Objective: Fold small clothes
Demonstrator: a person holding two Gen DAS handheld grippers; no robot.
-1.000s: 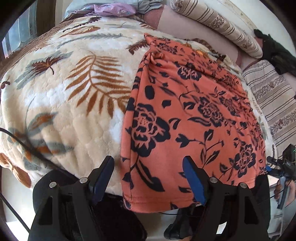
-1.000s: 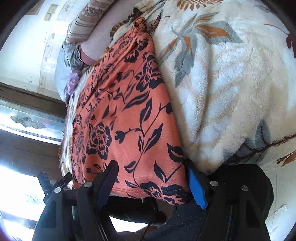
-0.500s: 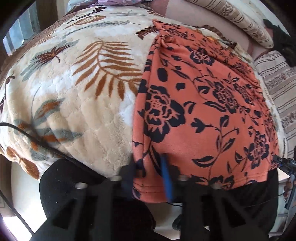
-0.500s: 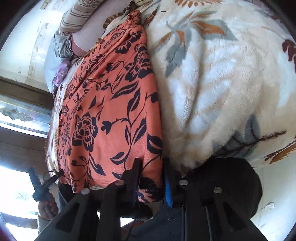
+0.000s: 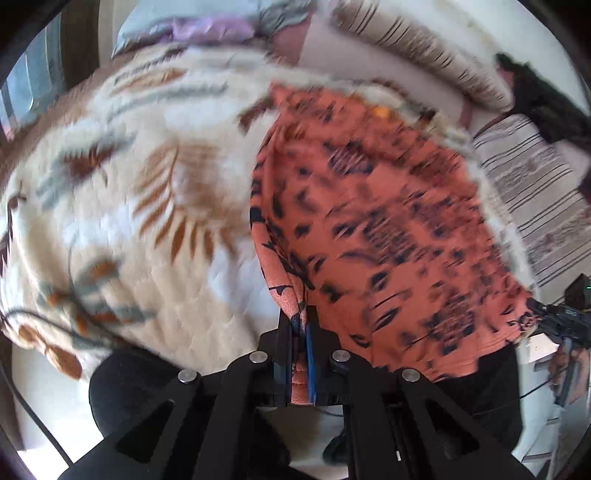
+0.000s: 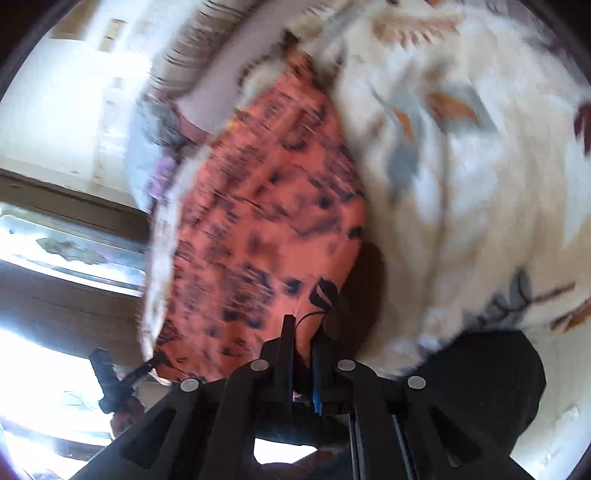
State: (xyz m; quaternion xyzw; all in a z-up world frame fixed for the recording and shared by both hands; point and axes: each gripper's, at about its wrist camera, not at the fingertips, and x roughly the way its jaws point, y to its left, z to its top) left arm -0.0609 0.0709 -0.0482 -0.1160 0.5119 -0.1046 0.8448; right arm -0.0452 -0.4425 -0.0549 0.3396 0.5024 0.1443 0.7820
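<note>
An orange garment with black flowers (image 5: 388, 221) lies on a cream blanket with leaf print (image 5: 129, 206) on a bed. My left gripper (image 5: 301, 325) is shut on the garment's near left hem corner and lifts it off the blanket. My right gripper (image 6: 303, 332) is shut on the near right hem corner of the same garment (image 6: 258, 229), raised above the blanket (image 6: 461, 184), with shadow under the cloth. Both views are motion-blurred. The right gripper also shows at the right edge of the left wrist view (image 5: 554, 321).
Striped pillows (image 5: 413, 55) and a striped sheet (image 5: 535, 192) lie at the bed's far side. A dark cloth (image 5: 543, 103) sits at the far right, a lilac and grey cloth (image 5: 207, 26) at the far left. A black cable (image 5: 44, 321) runs over the blanket's edge.
Both grippers went from open to shut on the garment's near hem corners. They have lifted the hem off the blanket and are moving, which blurs both views.
</note>
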